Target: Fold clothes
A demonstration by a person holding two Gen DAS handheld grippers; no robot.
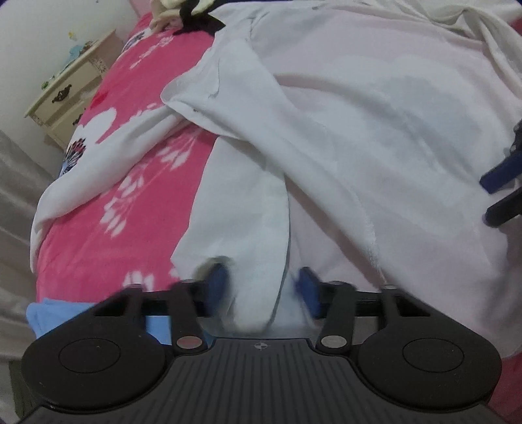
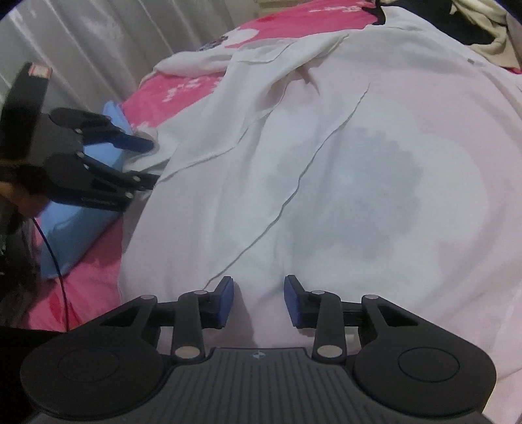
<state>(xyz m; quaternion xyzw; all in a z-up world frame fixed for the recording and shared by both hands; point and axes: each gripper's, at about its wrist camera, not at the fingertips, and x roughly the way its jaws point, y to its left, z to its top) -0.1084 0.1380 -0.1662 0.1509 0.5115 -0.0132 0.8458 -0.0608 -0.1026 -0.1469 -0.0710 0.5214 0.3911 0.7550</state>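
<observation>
Little of the folding looks done: the white garment lies spread over the pink floral bedspread, one sleeve already laid across its body, while the lower part is still open and flat, so I judge most of the folds remain. At the near hem, the left claw has a bunched strip of the white cloth between its blue pads; the picture is blurred there, so whether the pads truly press on the cloth or only straddle it I cannot tell. Further along the hem, the right claw hovers with its jaws parted over smooth fabric, and nothing is pinched between them. A light blue cloth lies beside the garment at the bed's edge, touching its side. A dark and cream heap of clothes at the far end is cut off by the frame, so what it holds is unclear. The grey patch showing through the white cloth may be a print, hard to say.
</observation>
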